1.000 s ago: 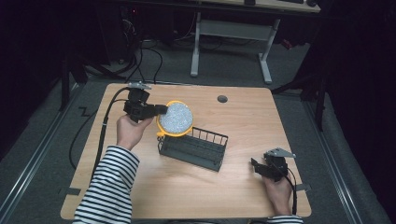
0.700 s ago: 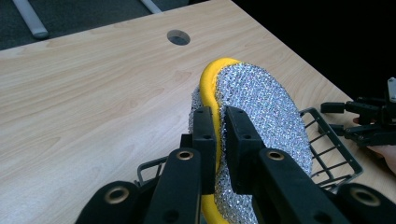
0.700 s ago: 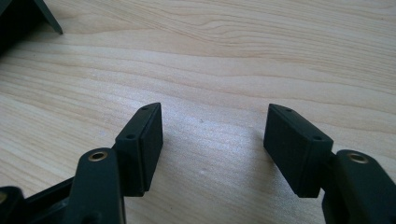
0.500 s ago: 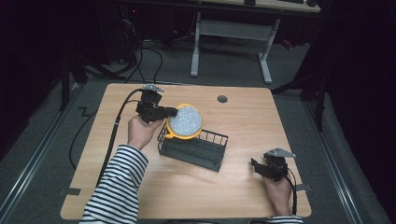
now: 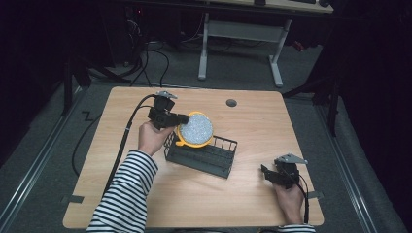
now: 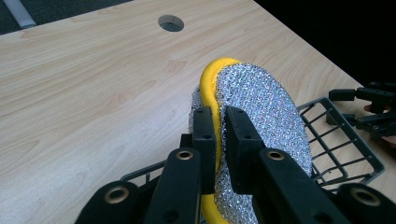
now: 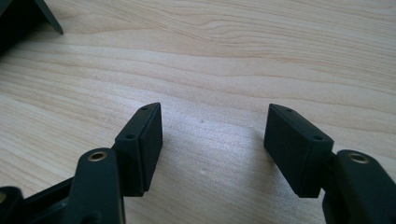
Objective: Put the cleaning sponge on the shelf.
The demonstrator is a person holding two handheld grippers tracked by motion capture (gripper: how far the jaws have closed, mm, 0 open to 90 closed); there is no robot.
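A round scouring pad (image 5: 196, 129), yellow-rimmed with a silver mesh face, hangs on edge over the left end of a black wire basket (image 5: 216, 160). My left gripper (image 5: 178, 119) is shut on the pad's rim. In the left gripper view the two jaws pinch the yellow edge of the pad (image 6: 261, 112), with the basket (image 6: 348, 140) below it to the right. My right gripper (image 5: 265, 172) rests low over the table near the front right, open, with bare wood between its fingers (image 7: 140, 140).
The wooden table (image 5: 121, 160) has a round cable hole (image 5: 231, 103) near its far edge. A black cable (image 5: 124, 141) trails from the left gripper off the table's left side. A white desk frame (image 5: 238, 34) stands on the floor beyond.
My left gripper has carried the scouring pad right and toward me, from beside the basket's far left corner to over its left end. The right gripper has stayed put.
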